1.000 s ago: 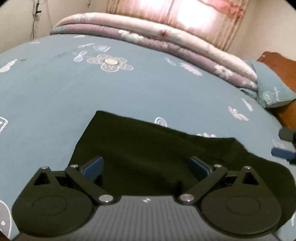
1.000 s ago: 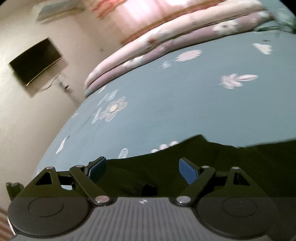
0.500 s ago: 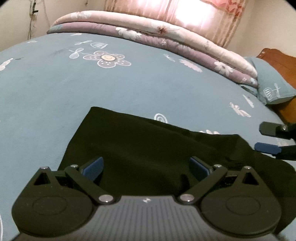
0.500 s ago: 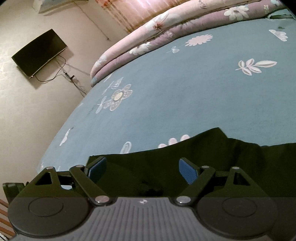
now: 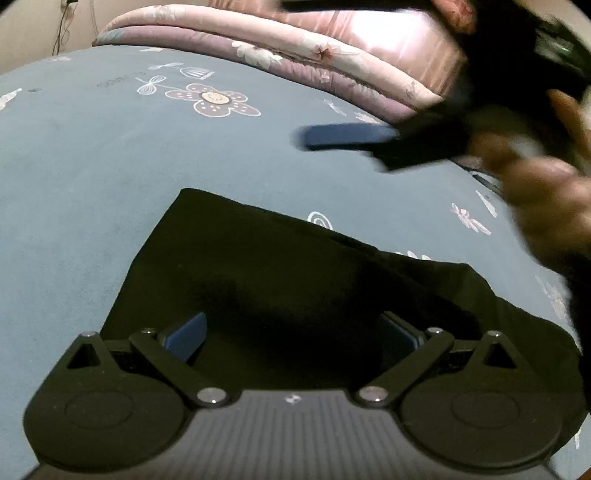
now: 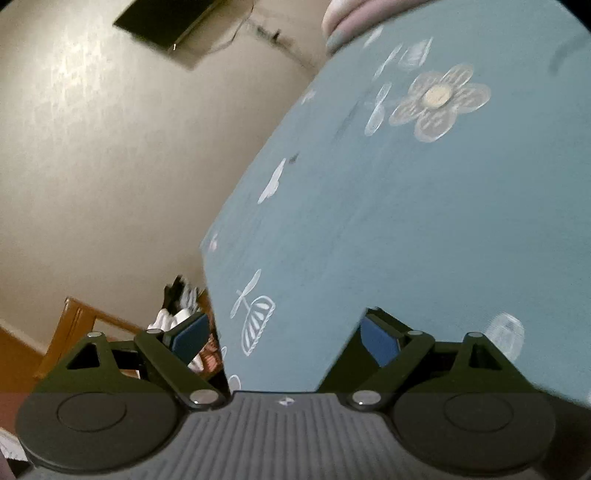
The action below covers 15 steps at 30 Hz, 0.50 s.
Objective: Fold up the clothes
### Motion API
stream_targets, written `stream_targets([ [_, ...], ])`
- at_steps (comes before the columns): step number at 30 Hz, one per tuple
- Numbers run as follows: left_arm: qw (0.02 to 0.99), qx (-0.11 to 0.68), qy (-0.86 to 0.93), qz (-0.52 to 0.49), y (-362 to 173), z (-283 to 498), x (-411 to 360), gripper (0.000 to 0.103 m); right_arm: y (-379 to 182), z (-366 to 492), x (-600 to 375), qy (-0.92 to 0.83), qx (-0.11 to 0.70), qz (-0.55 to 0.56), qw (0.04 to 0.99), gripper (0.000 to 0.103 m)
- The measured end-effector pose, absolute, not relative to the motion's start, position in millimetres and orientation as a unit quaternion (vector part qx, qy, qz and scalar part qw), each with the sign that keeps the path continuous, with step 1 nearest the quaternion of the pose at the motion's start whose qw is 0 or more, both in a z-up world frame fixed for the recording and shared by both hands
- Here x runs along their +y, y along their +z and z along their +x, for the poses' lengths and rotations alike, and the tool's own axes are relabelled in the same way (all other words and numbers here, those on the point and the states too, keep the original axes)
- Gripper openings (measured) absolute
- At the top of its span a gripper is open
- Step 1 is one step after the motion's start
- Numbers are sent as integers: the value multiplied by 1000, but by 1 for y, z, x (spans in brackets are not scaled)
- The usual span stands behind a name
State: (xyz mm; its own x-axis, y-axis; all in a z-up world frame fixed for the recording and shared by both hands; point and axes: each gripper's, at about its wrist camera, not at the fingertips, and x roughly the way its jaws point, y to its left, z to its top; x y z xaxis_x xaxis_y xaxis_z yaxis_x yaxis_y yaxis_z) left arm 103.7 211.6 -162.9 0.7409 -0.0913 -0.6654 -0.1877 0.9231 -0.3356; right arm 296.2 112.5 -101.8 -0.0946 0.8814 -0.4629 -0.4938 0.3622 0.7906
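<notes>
Left wrist view: low and close over black garment on blue bedsheet, facing up the bed toward folded quilt. Right wrist view: tilted, near the bed's edge, facing along bedsheet toward wall and television. Shared: flower print.
</notes>
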Motion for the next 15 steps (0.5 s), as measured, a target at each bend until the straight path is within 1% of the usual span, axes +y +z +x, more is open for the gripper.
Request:
stream_targets([
  [3, 914, 356, 23, -194, -164, 103, 212, 99, -117, 305, 142, 545, 538, 177, 618, 92],
  [6, 915, 354, 21, -193, -165, 102, 212, 100, -125, 301, 159, 539, 546, 124, 629, 92],
  [9, 915, 352, 18, -196, -165, 100, 213, 100, -134, 302, 169, 527, 558, 96, 634, 92],
  [15, 916, 349, 15, -198, -166, 98, 214, 100, -148, 302, 174, 522, 578, 107, 618, 92],
])
